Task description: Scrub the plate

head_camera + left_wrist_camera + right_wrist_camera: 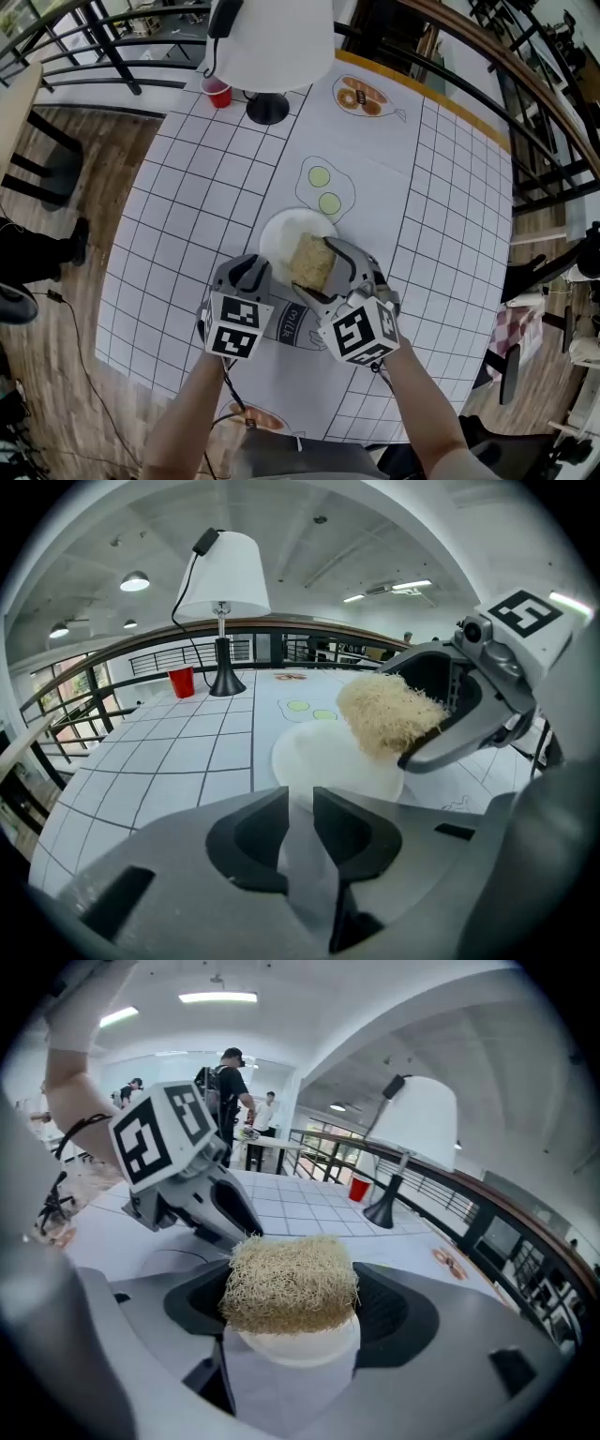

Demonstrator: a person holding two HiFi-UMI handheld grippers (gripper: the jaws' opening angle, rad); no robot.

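Observation:
A round white plate [279, 236] lies on the gridded tablecloth near the table's middle. My left gripper [251, 272] is shut on the plate's near rim; in the left gripper view the white plate [323, 757] runs into the narrow slit between the jaws of the left gripper [301, 803]. My right gripper [325, 260] is shut on a tan fibrous scrub pad [310, 261], held over the plate's right part. In the right gripper view the pad [292, 1282] fills the jaws of the right gripper [292, 1309], with the plate [302, 1346] just beneath it. Contact between pad and plate is hidden.
A white-shaded lamp [269, 45] and a red cup [217, 93] stand at the table's far side. The cloth bears printed pictures: fried eggs [325, 188], a food dish [362, 97]. Dark railings [103, 42] ring the table. People stand in the background [230, 1101].

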